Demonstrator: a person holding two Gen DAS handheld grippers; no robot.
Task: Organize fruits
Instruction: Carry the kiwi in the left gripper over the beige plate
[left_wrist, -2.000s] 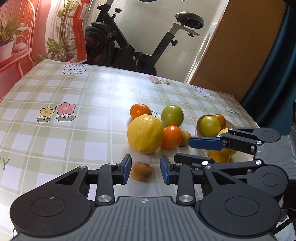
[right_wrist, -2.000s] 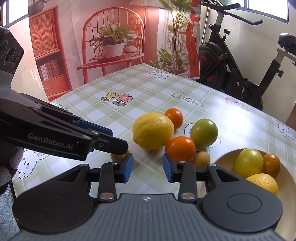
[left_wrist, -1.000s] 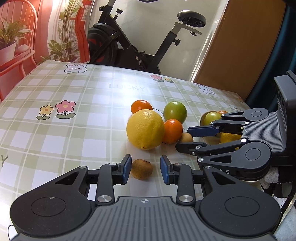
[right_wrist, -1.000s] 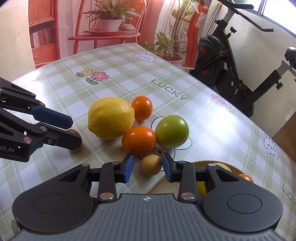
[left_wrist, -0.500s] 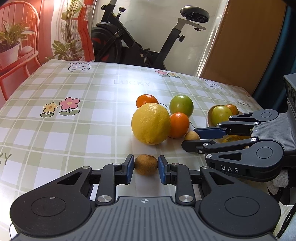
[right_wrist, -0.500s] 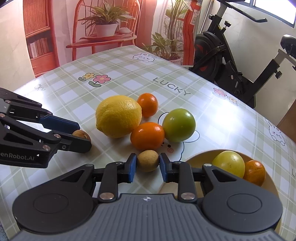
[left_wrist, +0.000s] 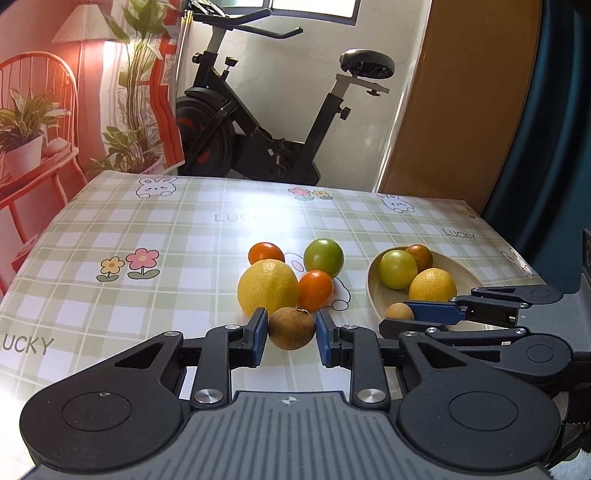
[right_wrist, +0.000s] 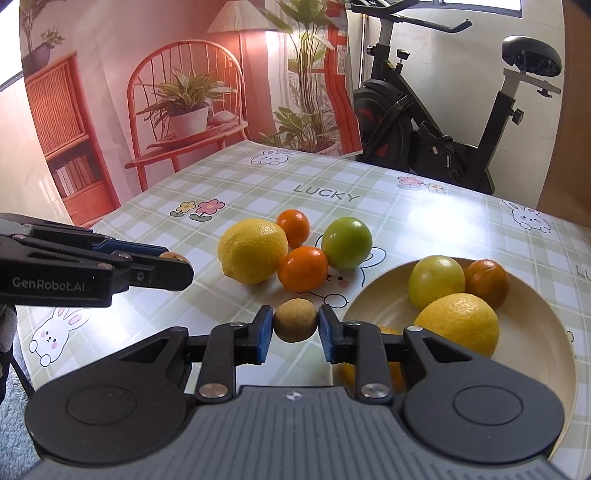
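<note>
Nearest in each wrist view is a small round brown fruit between blue pads. The left gripper (left_wrist: 290, 334) is closed on a darker brown fruit (left_wrist: 290, 329), held across its widest part and seemingly lifted a little above the table (left_wrist: 177, 280). The right gripper (right_wrist: 295, 326) is closed on a paler brown fruit (right_wrist: 295, 320), just left of the bowl (right_wrist: 384, 295) rim.

Both fruits look light, with a thin dry skin, so I judge a gentle squeeze at the middle is enough; harder pressure may crack them, and a round shape can roll out of flat pads.

Farther on the table lie a large lemon (left_wrist: 267, 286), two small oranges and a green fruit (left_wrist: 323, 257). The bowl at the right already holds four fruits.
</note>
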